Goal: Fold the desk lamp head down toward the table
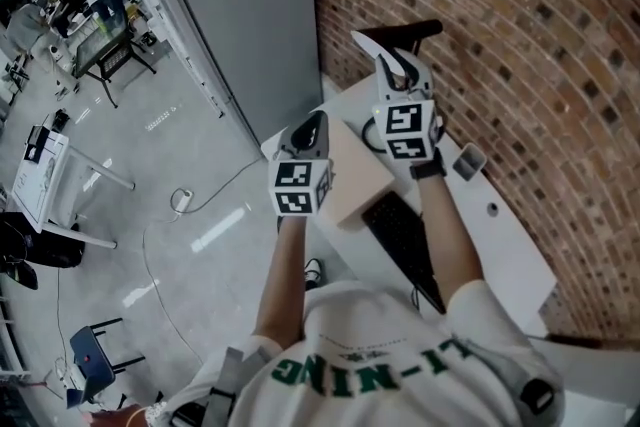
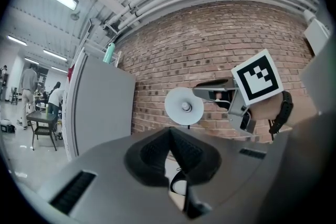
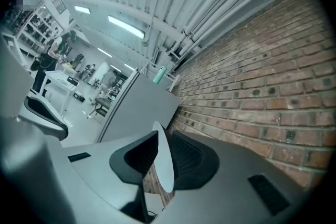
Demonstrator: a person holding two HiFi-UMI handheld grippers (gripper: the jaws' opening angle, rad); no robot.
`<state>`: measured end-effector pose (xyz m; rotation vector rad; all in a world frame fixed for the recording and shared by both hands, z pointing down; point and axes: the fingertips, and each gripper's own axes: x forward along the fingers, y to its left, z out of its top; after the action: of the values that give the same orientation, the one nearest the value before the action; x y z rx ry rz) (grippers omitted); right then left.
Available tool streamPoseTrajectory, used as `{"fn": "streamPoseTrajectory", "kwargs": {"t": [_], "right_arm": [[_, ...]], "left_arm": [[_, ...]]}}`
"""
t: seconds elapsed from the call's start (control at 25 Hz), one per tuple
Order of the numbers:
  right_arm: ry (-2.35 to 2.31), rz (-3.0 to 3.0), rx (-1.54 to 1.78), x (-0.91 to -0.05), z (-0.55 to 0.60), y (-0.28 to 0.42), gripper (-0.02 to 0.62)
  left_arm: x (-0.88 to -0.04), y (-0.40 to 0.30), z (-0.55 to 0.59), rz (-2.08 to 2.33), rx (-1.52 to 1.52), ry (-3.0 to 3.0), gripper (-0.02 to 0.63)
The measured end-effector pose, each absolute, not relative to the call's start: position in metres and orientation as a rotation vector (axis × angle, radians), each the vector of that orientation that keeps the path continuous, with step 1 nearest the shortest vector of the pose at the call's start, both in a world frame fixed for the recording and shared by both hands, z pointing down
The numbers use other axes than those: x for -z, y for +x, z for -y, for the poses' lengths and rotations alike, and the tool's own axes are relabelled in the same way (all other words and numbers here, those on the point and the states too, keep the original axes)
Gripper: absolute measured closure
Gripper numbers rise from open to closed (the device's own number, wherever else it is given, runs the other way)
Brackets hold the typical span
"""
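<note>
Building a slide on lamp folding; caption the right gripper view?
Right gripper open, fingers either side of the white lamp head seen edge-on, brick wall beyond.

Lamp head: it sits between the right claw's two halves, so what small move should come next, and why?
Probably close the right claw on the lamp head. Its white disc stands edge-on between the claw's two halves, which look apart and not yet pressing it, so a firm hold seems needed before tipping it toward the table.

Lamp head (image 2: 184, 106) white; brick wall (image 1: 540, 35) red-brown; marker cube (image 1: 300, 187) black-and-white squares; table (image 1: 510, 260) white; keyboard (image 1: 400, 235) black.
</note>
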<state>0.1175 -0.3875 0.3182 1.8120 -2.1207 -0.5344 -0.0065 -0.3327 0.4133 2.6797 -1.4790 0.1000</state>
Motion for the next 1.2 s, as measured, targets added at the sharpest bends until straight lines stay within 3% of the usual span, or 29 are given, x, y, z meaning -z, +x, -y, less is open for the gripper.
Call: {"fn": "streamPoseTrajectory", "kwargs": {"t": [1.2], "right_arm": [[1.882, 2.127, 0.427, -0.328, 0.405, 0.126, 0.541]], "left_arm": [[-0.431, -0.005, 0.333, 1.472, -0.126, 2.664, 0.607]]}}
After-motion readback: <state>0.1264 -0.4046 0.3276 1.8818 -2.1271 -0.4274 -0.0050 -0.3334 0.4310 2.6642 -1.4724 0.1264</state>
